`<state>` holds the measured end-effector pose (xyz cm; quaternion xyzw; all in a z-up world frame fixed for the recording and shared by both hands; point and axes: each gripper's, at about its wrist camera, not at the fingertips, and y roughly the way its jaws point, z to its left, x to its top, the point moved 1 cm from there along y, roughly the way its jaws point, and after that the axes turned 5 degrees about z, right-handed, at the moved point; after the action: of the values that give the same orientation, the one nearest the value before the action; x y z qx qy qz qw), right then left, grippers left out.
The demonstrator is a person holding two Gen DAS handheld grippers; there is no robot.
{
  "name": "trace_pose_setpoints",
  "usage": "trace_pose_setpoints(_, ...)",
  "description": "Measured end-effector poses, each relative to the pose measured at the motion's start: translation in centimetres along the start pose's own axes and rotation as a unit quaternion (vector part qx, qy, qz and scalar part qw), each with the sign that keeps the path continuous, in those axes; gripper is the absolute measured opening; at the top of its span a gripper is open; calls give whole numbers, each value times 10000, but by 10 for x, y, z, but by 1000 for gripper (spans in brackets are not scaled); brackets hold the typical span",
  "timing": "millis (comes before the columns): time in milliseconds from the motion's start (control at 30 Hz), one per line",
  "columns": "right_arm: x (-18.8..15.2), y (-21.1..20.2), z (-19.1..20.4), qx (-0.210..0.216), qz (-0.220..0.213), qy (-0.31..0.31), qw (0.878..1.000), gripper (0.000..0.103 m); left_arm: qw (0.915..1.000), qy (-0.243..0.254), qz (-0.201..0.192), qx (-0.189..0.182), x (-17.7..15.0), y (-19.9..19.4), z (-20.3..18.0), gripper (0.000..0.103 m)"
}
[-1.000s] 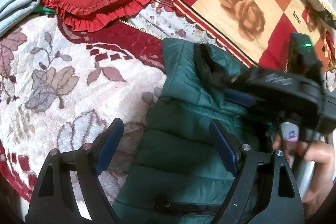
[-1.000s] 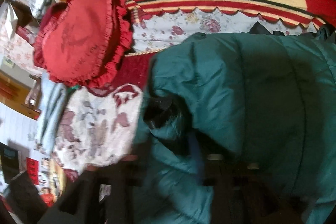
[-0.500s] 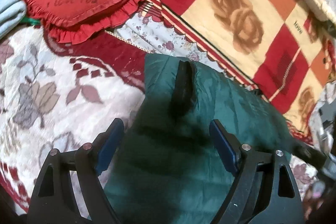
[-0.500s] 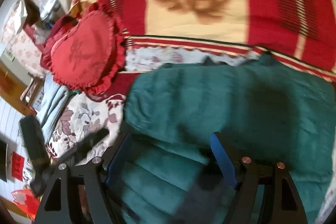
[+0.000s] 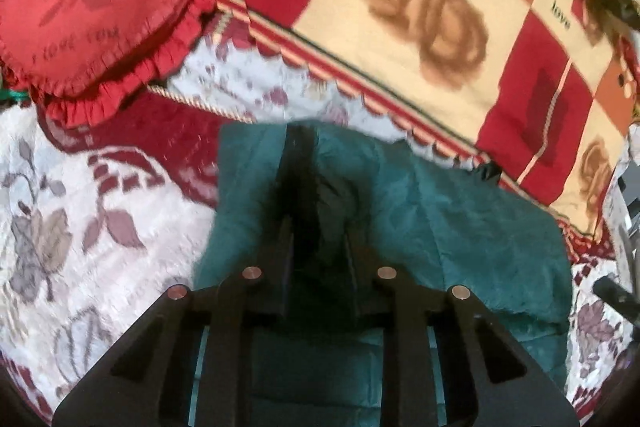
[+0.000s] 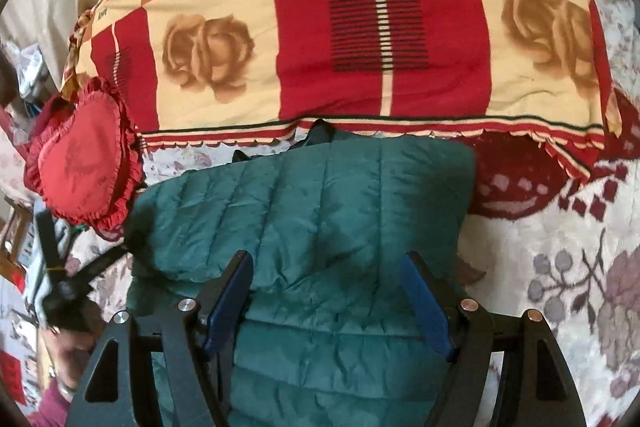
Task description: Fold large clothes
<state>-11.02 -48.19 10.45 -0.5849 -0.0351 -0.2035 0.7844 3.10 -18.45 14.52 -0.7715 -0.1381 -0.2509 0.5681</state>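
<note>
A dark green quilted puffer jacket [image 6: 320, 211] lies folded over on a floral bedspread; it also shows in the left wrist view [image 5: 460, 227]. My left gripper [image 5: 318, 239] has its jaws narrowed on a dark ridge of the jacket near its left edge. In the right wrist view the left gripper [image 6: 68, 283] shows at the jacket's left edge. My right gripper [image 6: 326, 287] is open and hovers over the jacket's folded upper layer, holding nothing.
A red heart-shaped ruffled cushion [image 5: 100, 7] lies at the far left, also in the right wrist view [image 6: 80, 167]. A red, cream and orange rose-patterned blanket [image 6: 360, 27] lies behind the jacket. The floral bedspread [image 6: 560, 267] extends to the right.
My left gripper has closed from wide open onto the jacket's dark ridge. My right gripper has drawn back and centred over the jacket, which now lies flatter.
</note>
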Motion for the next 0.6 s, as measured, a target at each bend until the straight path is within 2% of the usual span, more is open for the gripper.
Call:
trace_pose_setpoints(67, 3, 10, 6, -67, 26, -142, 9999, 75, 10000, -56, -22, 47, -1, -2, 7, 21)
trace_pose_setpoints(167, 2, 30, 16, -345, 89, -431, 9984, 75, 9992, -88, 201, 329, -12, 17, 20, 20)
trace_pose_setpoints(267, -5, 74, 19, -894, 475, -770, 9919, 75, 9988, -86, 284, 386, -24, 27, 23, 20)
trace_pose_setpoints(333, -13, 89, 17, -1120, 473, -965, 9879, 75, 9988, -1, 257, 428, -26, 26, 19, 20)
trace_pose_setpoints(467, -13, 80, 12, -1042, 442, -1004, 9885, 75, 9992, -4, 259, 315, -24, 20, 22, 21)
trace_pose_setpoints(600, -11, 52, -1, -748, 297, -656, 9946, 75, 9994, -205, 196, 191, -21, 6, 28, 37)
